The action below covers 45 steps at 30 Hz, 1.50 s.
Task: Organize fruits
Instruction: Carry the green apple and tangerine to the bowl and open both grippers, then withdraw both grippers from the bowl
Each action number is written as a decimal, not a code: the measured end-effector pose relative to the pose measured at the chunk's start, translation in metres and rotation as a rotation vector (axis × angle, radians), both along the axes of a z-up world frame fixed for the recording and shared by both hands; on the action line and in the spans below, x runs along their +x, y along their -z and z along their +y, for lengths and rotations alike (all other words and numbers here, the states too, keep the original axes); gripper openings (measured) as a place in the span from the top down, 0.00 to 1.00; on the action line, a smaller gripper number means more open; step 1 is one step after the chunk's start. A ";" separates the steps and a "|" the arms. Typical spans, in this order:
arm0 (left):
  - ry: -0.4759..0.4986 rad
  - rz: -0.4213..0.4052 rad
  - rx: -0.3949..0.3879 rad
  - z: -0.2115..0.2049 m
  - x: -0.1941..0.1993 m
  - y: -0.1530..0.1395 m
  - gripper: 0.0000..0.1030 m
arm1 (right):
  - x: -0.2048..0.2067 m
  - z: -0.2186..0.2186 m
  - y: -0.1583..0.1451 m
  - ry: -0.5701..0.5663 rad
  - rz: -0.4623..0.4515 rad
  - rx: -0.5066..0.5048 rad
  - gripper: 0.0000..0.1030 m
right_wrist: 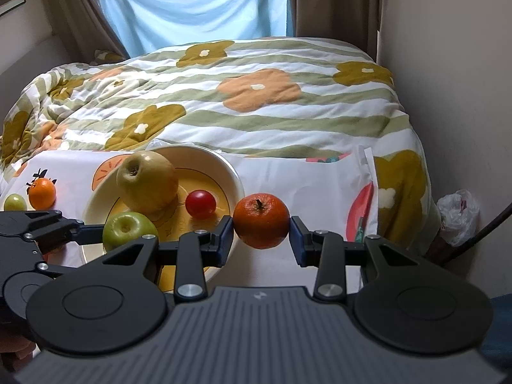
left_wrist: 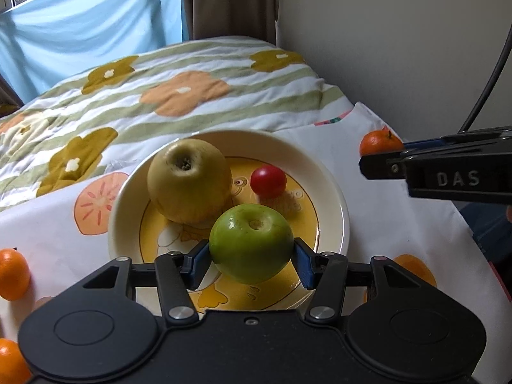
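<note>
Left wrist cam sits just behind the left gripper [left_wrist: 251,257], angled down, close over the plate [left_wrist: 332,185], facing the quilt [left_wrist: 192,73] & blue curtain [left_wrist: 89,22]. Right wrist cam looks the same way from right of the plate [right_wrist: 224,163], beside its rim. Both share plate, quilt, curtain; each catches the other gripper at its edge.

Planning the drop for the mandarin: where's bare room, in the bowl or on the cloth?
In the bowl: bare floor right of the cherry tomato, toward the near-right rim. On the white cloth: bare between bowl and quilt. Crowded: bowl's left half, with yellow apple and green apple in the left gripper.
</note>
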State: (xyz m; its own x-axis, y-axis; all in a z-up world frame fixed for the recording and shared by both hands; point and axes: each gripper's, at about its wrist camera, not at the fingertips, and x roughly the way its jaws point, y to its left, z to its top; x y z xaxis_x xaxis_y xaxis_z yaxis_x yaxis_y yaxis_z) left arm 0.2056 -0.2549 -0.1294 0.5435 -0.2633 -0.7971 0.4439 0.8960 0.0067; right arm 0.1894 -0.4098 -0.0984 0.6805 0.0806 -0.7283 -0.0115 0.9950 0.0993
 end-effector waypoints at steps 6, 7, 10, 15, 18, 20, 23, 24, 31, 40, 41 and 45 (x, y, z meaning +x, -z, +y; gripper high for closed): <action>-0.011 0.022 -0.002 0.001 0.005 -0.001 0.29 | 0.000 -0.003 -0.001 0.011 -0.002 -0.001 0.49; -0.013 -0.002 -0.005 0.003 0.002 -0.005 0.19 | -0.001 -0.002 -0.002 0.011 -0.003 -0.002 0.49; -0.025 -0.048 -0.021 0.008 -0.002 -0.015 0.01 | -0.002 -0.002 -0.005 0.003 -0.014 -0.007 0.49; -0.044 -0.047 -0.020 0.022 -0.009 -0.024 0.01 | -0.003 0.003 -0.010 -0.028 -0.031 -0.015 0.49; -0.068 -0.047 -0.033 0.033 -0.016 -0.029 0.01 | -0.002 0.008 -0.011 -0.060 -0.035 -0.012 0.49; -0.092 -0.049 -0.033 0.039 -0.020 -0.032 0.01 | 0.000 0.014 -0.010 -0.083 -0.033 -0.009 0.49; -0.121 -0.054 -0.028 0.047 -0.027 -0.034 0.01 | 0.003 0.024 -0.006 -0.121 -0.030 -0.007 0.49; -0.128 -0.055 -0.026 0.050 -0.029 -0.034 0.01 | 0.005 0.028 -0.003 -0.134 -0.026 -0.007 0.49; -0.191 -0.062 -0.012 0.066 -0.041 -0.037 0.01 | 0.016 0.039 0.017 -0.178 0.003 0.020 0.49; -0.224 -0.047 0.006 0.073 -0.046 -0.028 0.01 | 0.020 0.042 0.025 -0.219 0.019 0.055 0.48; -0.225 -0.043 0.004 0.073 -0.047 -0.028 0.01 | 0.019 0.042 0.025 -0.216 0.016 0.057 0.48; -0.226 -0.033 0.017 0.071 -0.050 -0.026 0.01 | 0.014 0.041 0.021 -0.176 -0.023 0.054 0.14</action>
